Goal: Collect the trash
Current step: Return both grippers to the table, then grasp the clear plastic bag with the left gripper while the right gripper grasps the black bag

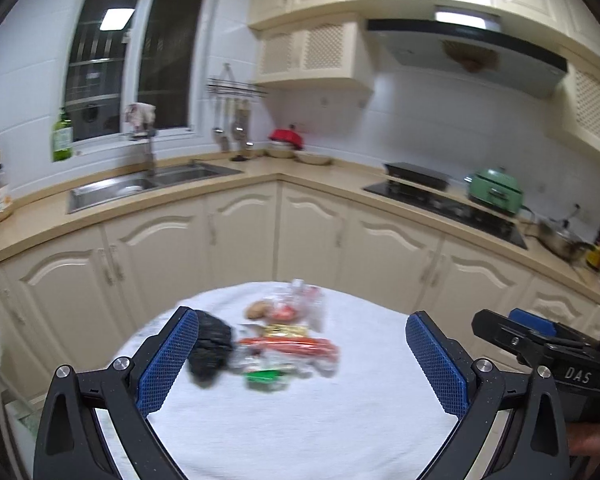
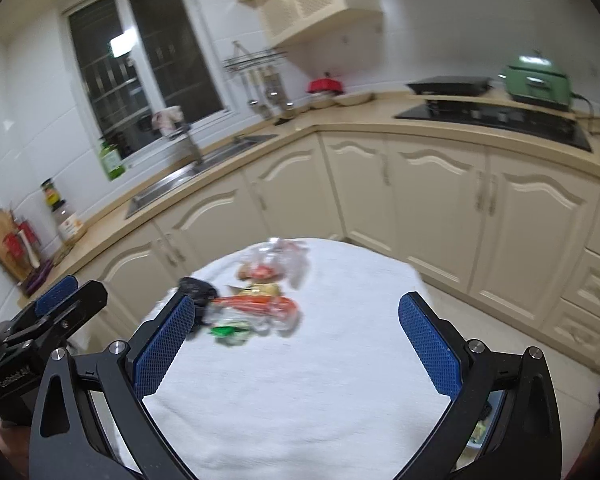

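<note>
The left gripper (image 1: 302, 360) and right gripper (image 2: 296, 340) hover above a white-clothed table (image 1: 300, 420), each with jaws spread wide and holding nothing. Ahead, near the table's far edge, lies the trash (image 1: 288, 340): a black bag (image 1: 210, 350), an orange wrapper (image 1: 288, 346), a green scrap (image 1: 266, 376) and clear plastic (image 1: 304, 296), blurred. Beyond stand cream cabinets (image 1: 240, 232), a sink (image 1: 140, 186) and a hob (image 1: 448, 206).

white tablecloth (image 1: 300, 420), black bag (image 1: 210, 354), blue fingers (image 1: 168, 364)
</note>
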Demonstrator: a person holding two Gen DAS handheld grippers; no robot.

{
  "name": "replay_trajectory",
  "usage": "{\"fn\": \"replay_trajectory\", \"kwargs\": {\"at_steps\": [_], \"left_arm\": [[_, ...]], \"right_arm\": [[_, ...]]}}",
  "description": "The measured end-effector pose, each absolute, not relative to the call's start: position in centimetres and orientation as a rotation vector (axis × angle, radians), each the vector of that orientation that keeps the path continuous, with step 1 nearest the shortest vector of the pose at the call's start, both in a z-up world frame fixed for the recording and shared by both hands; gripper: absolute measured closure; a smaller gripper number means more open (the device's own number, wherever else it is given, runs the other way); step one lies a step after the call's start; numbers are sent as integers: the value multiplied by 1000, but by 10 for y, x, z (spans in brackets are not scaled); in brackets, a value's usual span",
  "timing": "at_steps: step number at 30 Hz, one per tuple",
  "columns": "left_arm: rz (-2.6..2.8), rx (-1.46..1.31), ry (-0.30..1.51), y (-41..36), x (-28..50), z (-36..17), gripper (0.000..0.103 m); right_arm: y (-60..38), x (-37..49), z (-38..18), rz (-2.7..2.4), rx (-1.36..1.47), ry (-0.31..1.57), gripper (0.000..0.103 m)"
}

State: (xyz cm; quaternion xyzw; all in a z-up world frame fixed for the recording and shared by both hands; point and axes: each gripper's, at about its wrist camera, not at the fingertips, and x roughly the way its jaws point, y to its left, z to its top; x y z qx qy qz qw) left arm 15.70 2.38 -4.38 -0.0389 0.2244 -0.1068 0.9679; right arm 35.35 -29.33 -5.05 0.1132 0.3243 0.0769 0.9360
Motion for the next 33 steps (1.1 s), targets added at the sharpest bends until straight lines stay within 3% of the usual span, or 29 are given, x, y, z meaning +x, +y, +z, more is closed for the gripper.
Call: {"fn": "replay_trajectory", "kwargs": {"at_steps": [10,16,33], "left_arm": [[-35,-104,457,65,133,-48,1],[21,-102,522,71,162,-62,1],[22,-110,770,85,353,-143,1]], "right_arm": [[-209,378,-53,277,155,687,0],[-160,405,-71,328,82,735,0],[-99,487,-151,366,10,893,0]]}}
